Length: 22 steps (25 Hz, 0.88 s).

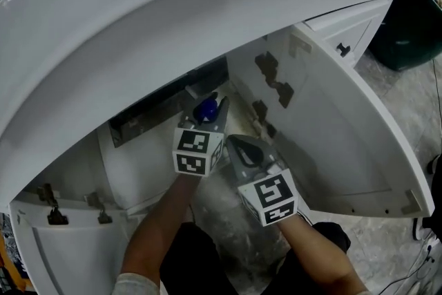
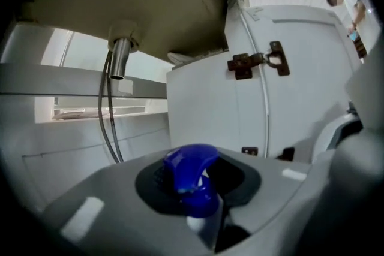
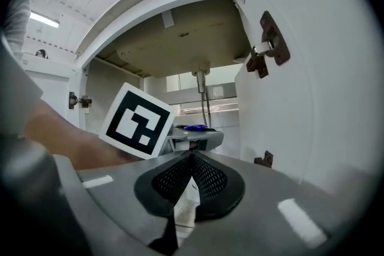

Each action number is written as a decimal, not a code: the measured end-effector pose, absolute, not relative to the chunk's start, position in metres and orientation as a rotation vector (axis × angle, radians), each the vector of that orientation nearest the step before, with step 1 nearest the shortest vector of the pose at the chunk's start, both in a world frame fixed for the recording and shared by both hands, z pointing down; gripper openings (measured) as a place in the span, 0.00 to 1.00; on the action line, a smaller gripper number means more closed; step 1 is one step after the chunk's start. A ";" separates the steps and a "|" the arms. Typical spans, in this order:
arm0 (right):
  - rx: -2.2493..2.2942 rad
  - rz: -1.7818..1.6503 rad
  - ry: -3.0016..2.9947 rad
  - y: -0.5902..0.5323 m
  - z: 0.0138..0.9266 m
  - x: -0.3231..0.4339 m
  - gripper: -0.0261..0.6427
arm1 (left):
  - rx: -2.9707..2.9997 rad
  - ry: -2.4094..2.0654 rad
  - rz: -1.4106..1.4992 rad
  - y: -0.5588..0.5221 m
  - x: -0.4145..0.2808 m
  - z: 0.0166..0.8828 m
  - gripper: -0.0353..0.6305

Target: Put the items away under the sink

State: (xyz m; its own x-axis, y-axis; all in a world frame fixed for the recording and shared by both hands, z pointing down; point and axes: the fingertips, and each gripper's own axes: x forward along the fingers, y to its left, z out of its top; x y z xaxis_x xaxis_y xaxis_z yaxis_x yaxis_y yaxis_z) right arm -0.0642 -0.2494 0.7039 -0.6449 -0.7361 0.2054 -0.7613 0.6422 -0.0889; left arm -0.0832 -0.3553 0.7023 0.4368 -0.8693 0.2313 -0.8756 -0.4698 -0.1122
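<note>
A spray bottle with a blue trigger head (image 2: 191, 180) and a white neck sits between the jaws of my left gripper (image 2: 197, 192), which is shut on it. In the head view the blue head (image 1: 204, 109) shows at the left gripper's (image 1: 210, 110) tip, just inside the open cabinet under the sink. My right gripper (image 1: 247, 150) is beside it, slightly nearer to me. Its jaws (image 3: 191, 180) are shut on a thin white printed piece (image 3: 185, 208); I cannot tell what that is. The left gripper's marker cube (image 3: 137, 122) shows just ahead of it.
Both cabinet doors stand open: the right door (image 1: 331, 128) with brown hinges (image 2: 255, 61), the left door (image 1: 69, 245) low at left. A metal drain pipe (image 2: 119, 57) and dark hoses (image 2: 107, 123) hang under the basin. A dark green bin (image 1: 409, 24) stands at far right.
</note>
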 end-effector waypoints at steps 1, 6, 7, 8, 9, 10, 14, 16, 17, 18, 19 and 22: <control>1.264 0.260 -2.696 -0.250 0.706 -0.061 0.03 | 2.637 -1.585 0.417 -0.362 -0.079 0.707 0.19; 1.272 0.276 -2.665 -0.248 0.715 -0.054 0.03 | 2.625 -1.557 0.430 -0.385 -0.069 0.715 0.19; 1.270 0.279 -2.662 -0.248 0.717 -0.053 0.03 | 2.629 -1.545 0.434 -0.389 -0.065 0.717 0.20; 1.271 0.278 -2.661 -0.248 0.717 -0.051 0.03 | 2.629 -1.536 0.437 -0.392 -0.062 0.719 0.19; 1.276 0.273 -2.659 -0.248 0.717 -0.048 0.03 | 2.626 -1.531 0.432 -0.396 -0.059 0.721 0.20; 1.284 0.266 -2.658 -0.250 0.715 -0.044 0.03 | 2.623 -1.529 0.420 -0.398 -0.057 0.722 0.19; 1.321 0.317 -2.666 -0.255 0.716 -0.035 0.03 | 2.633 -1.530 0.400 -0.407 -0.052 0.724 0.20; 1.326 0.327 -2.673 -0.255 0.715 -0.034 0.03 | 2.640 -1.538 0.397 -0.412 -0.049 0.726 0.20; 1.321 0.317 -2.678 -0.255 0.713 -0.035 0.03 | 2.648 -1.543 0.396 -0.413 -0.048 0.728 0.20; 1.312 0.304 -2.683 -0.253 0.712 -0.036 0.03 | 2.657 -1.546 0.392 -0.414 -0.048 0.729 0.19; 1.302 0.292 -2.689 -0.252 0.710 -0.037 0.03 | 2.666 -1.549 0.382 -0.415 -0.048 0.730 0.19; 1.290 0.265 -2.700 -0.250 0.706 -0.038 0.03 | 2.685 -1.545 0.365 -0.415 -0.048 0.733 0.20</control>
